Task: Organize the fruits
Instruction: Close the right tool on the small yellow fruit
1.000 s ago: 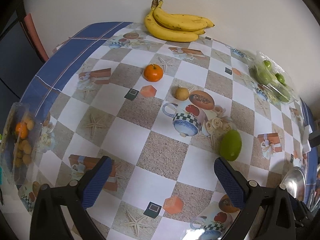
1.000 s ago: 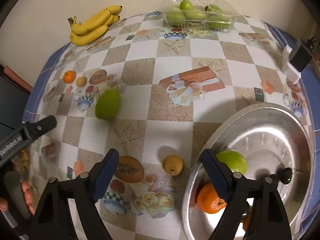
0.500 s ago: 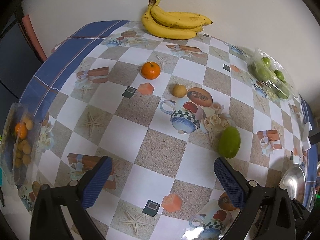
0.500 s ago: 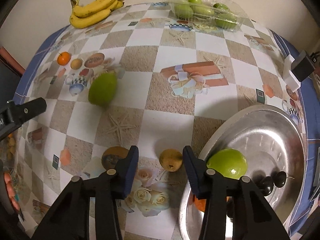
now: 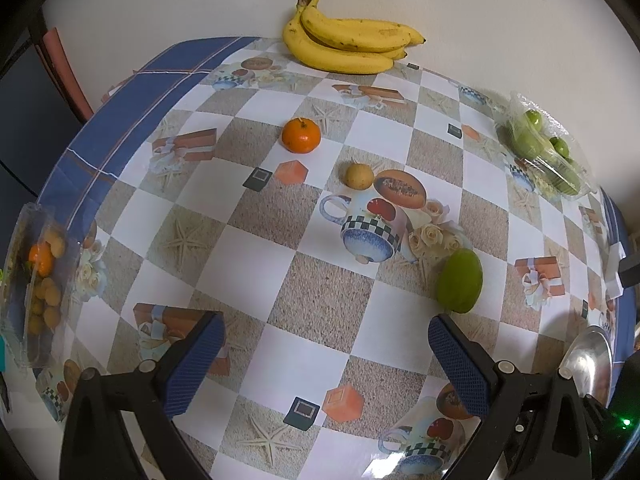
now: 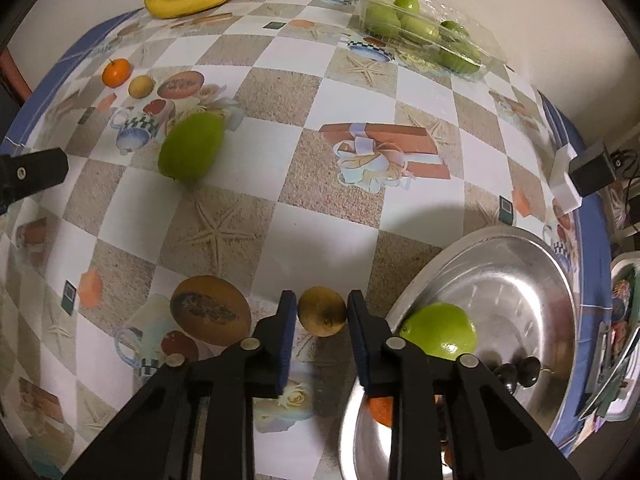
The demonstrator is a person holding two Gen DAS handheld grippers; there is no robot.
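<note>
My right gripper is shut on a small yellow-brown fruit; both blue pads press its sides, just left of the steel bowl. The bowl holds a green lime, an orange fruit partly hidden by my finger, and dark grapes. A green mango lies just beyond the right finger of my left gripper, which hangs open over the tablecloth with nothing between its fingers. Farther off lie a mandarin, a second small yellow fruit and bananas against the wall.
A clear box of green fruits stands at the far right by the wall. Another clear box of small fruits sits at the table's left edge. A white and black adapter lies near the right edge.
My right gripper's jaws closed from wide open onto the small yellow-brown fruit as it came lower and nearer the bowl. The left gripper stayed put and open.
</note>
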